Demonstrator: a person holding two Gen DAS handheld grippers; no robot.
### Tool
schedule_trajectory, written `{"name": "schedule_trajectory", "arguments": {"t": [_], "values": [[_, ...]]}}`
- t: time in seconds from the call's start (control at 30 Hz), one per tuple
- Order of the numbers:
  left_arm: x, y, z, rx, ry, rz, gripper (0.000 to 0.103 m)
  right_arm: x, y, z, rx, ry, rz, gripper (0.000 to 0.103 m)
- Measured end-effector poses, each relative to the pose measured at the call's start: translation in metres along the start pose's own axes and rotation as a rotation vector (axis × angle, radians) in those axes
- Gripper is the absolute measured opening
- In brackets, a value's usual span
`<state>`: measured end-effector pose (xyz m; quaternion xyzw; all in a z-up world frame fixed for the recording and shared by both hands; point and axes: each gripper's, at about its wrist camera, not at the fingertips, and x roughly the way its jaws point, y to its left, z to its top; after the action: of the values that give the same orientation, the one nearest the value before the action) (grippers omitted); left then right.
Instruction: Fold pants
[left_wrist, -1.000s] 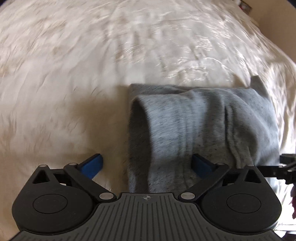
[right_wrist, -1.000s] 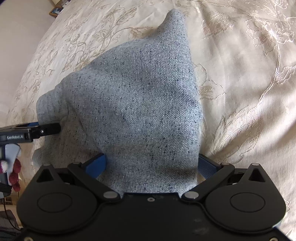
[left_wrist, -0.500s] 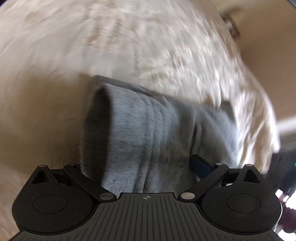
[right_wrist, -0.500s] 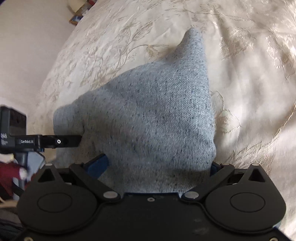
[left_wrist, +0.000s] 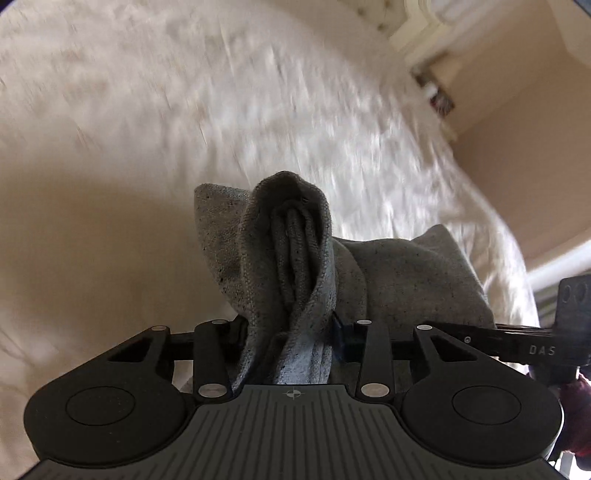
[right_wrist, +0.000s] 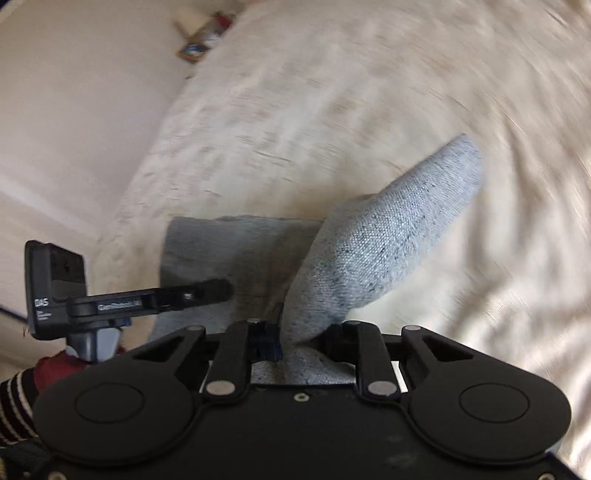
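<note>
Both grippers have just been closing, and each now has cloth between its pads; the left gripper pinches a bunched, several-layered edge of the grey pants, and the right gripper pinches the other near corner, where a rounded fold of the same pants stands up from its jaws. The rest of the pants trails down onto the cream bedspread, already folded into a thick pad; the near edge is off the bed, the far edge seems to rest on it.

As I read it, the step in hand is carrying that near edge over for another fold. To do it well, the two grippers should travel together and level with each other, so the edge between them stays straight rather than sagging or twisting; the left grip looks crumpled, so I would watch that no inner layer slips out. Keep the far edge lying on the bedspread as a hinge; lay the held edge flush along it; let go only once the cloth lies flat.
</note>
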<state>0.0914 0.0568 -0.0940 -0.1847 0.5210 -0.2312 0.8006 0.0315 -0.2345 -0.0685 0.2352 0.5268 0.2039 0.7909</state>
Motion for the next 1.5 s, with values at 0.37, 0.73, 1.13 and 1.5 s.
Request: {"name": "schedule_trajectory", "arguments": {"t": [0.37, 0.73, 1.13, 1.5], "values": [[-0.065, 0.127, 0.080, -0.093, -0.120, 0.304, 0.050, 0.096, 0.076, 0.114, -0.008, -0.068, 0.048, 0.037], [-0.059, 0.128, 0.096, 0.119, -0.208, 0.525, 0.046, 0.160, 0.116, 0.148, -0.160, -0.158, -0.280, 0.048], [-0.016, 0.129, 0.020, 0.135, -0.038, 0.518, 0.058, 0.257, 0.148, 0.103, -0.353, 0.000, -0.407, 0.044], [-0.041, 0.122, 0.009, 0.100, -0.068, 0.505, 0.064, 0.223, 0.153, 0.025, -0.352, 0.006, -0.372, 0.058]]}}
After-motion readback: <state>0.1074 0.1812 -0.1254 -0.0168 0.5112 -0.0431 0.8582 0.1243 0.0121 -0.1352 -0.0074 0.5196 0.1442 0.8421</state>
